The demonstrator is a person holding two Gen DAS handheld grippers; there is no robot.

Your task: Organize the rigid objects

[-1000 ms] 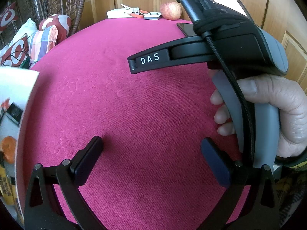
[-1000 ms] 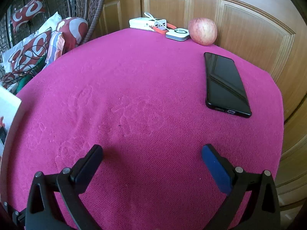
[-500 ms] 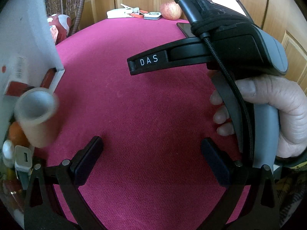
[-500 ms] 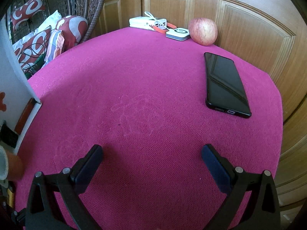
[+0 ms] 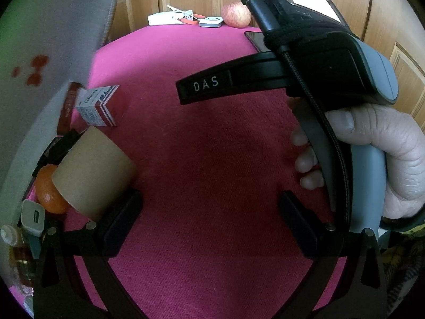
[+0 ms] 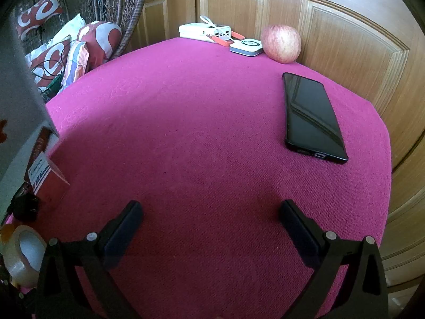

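A round table covered in a magenta textured cloth (image 6: 212, 146) fills both views. At the cloth's left edge a cluster of small rigid items lies beneath a tilted white box (image 5: 39, 40): a brown cardboard tape roll (image 5: 93, 170) on its side, its flat end facing the camera, pale and hollow in the right wrist view (image 6: 22, 255); a small red, white and blue printed carton (image 5: 99, 106) just beyond the roll; an orange round fruit (image 5: 47, 194) touching the roll's left side; a white USB charger block (image 5: 33, 218) below the fruit. The left gripper (image 5: 209, 218) hovers over the cloth with jaws spread wide, holding nothing, its left finger just beside the roll. The right gripper (image 6: 211, 226) is likewise wide apart and empty; a hand (image 5: 377, 164) grips its grey handle. On the cloth's right side lies a black smartphone (image 6: 310, 117); at the far edge sit a red apple (image 6: 281, 42), a white round-cornered device (image 6: 245, 46) and a white power bank (image 6: 204, 32).
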